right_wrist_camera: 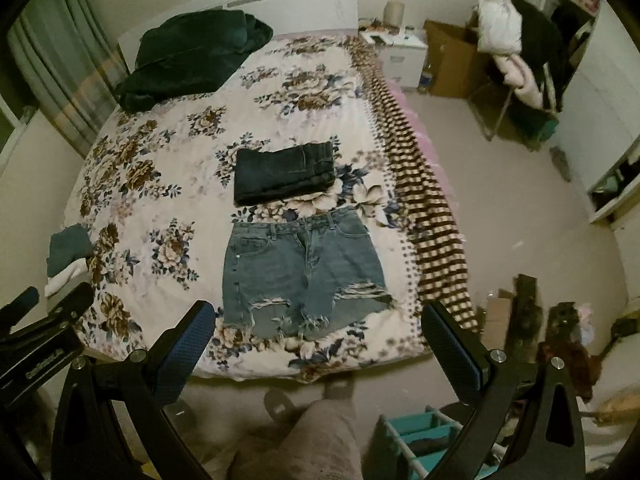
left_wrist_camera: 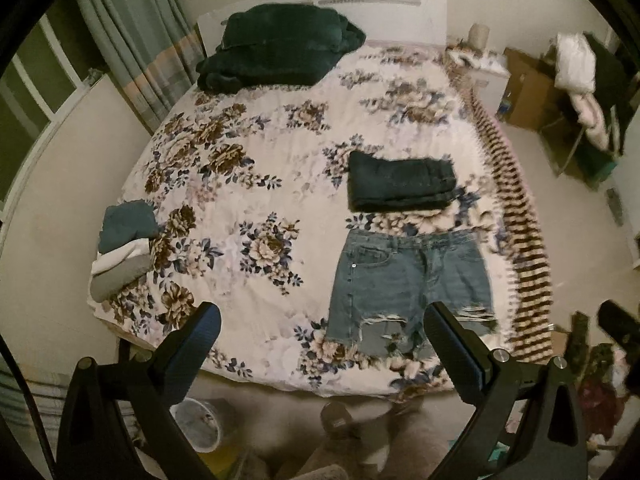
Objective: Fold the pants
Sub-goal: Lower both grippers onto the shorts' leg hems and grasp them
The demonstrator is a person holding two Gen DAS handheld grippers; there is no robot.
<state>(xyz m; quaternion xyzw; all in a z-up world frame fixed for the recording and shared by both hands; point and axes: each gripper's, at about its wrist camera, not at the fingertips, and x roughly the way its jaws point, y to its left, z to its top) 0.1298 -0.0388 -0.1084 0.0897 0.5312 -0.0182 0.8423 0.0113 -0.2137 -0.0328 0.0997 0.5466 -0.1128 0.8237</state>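
The denim shorts [right_wrist_camera: 304, 268] lie flat and unfolded near the foot of the bed [right_wrist_camera: 132, 184], just below folded dark pants [right_wrist_camera: 284, 174]. Left gripper [left_wrist_camera: 320, 344] and right gripper [right_wrist_camera: 316, 340] hover above, fingers apart, empty. Folding hasn't begun; next, I'd judge, comes descending to grasp an edge.

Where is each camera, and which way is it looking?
Left wrist: sits on the left gripper, above the foot of the bed, looking toward the headboard; its own open fingers and a foot show.
Right wrist: sits on the right gripper, a bit further right, facing the same way; its open fingers, the person's leg and the left gripper at the left edge show.
Both see: the denim shorts lying flat, the folded dark pants beyond them, and the dark blanket.
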